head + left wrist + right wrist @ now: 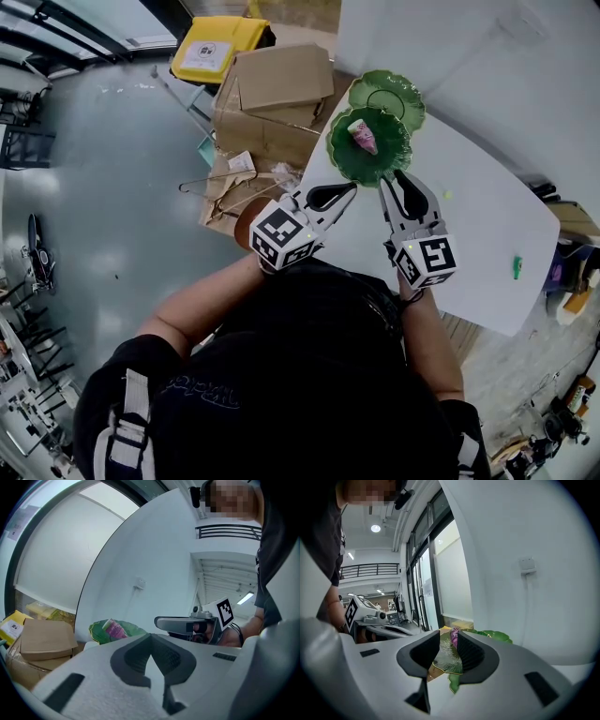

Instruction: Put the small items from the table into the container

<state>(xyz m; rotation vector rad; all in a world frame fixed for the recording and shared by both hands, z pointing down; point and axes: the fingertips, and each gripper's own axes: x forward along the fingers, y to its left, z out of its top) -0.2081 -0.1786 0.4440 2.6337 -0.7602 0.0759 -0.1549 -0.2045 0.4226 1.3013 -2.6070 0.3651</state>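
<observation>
Two green leaf-shaped plates stand at the far end of the white table (487, 225), the near plate (375, 155) overlapping the far plate (389, 92). A small pink-and-white item (362, 136) lies on the near plate. It also shows as the pink item (113, 629) and, between the jaws, the pink item (454, 637). My right gripper (398, 180) sits just short of the near plate (499, 637), jaws apart with nothing gripped. My left gripper (345, 191) hovers at the table's left edge beside that plate, pads together and empty. A small green piece (517, 267) and a tiny green bit (447, 195) lie on the table.
Cardboard boxes (277, 98) and a yellow bag (216, 47) stand on the floor left of the table. Wire hangers (220, 192) lie beside them. A white wall with a small socket (527, 565) rises behind the plates.
</observation>
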